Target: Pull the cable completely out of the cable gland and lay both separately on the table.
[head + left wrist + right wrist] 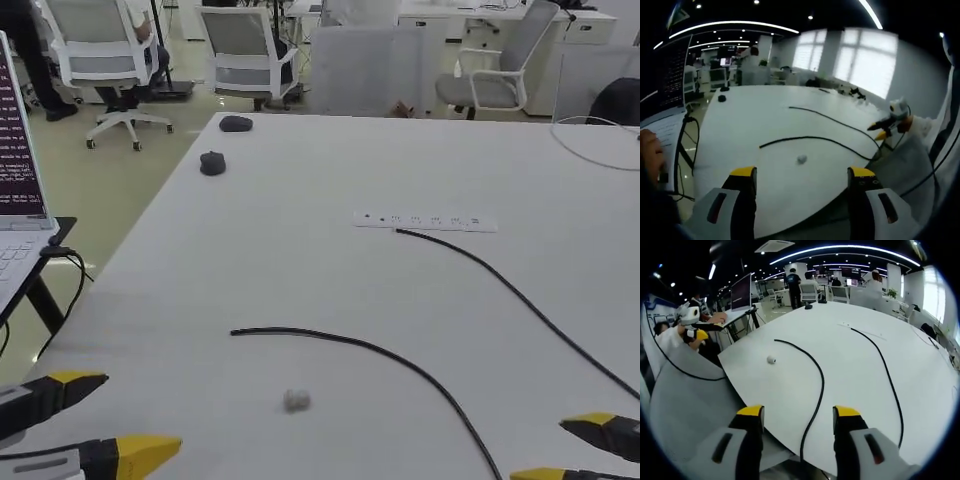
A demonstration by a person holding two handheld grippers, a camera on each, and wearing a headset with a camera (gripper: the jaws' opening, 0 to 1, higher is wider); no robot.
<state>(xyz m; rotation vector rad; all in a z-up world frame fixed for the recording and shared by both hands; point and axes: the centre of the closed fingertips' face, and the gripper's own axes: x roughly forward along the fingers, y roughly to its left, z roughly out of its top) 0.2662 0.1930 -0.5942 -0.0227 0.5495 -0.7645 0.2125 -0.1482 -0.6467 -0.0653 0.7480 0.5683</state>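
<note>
The black cable (380,352) is laid on the white bench (300,190) with the small grey gland (296,401) near it but apart, so the job is judged done, and the left gripper (118,412) and right gripper (553,450), both held open and empty, only need to be pulled away.

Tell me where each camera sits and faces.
Head view: on the headset, looking forward and down across the table; yellow jaw tips at both bottom corners.
Left gripper view: on the left gripper, facing the cable gland; own open jaws.
Right gripper view: on the right gripper, facing along the cable; own open jaws.
Both gripper views share cable gland and cable.
</note>
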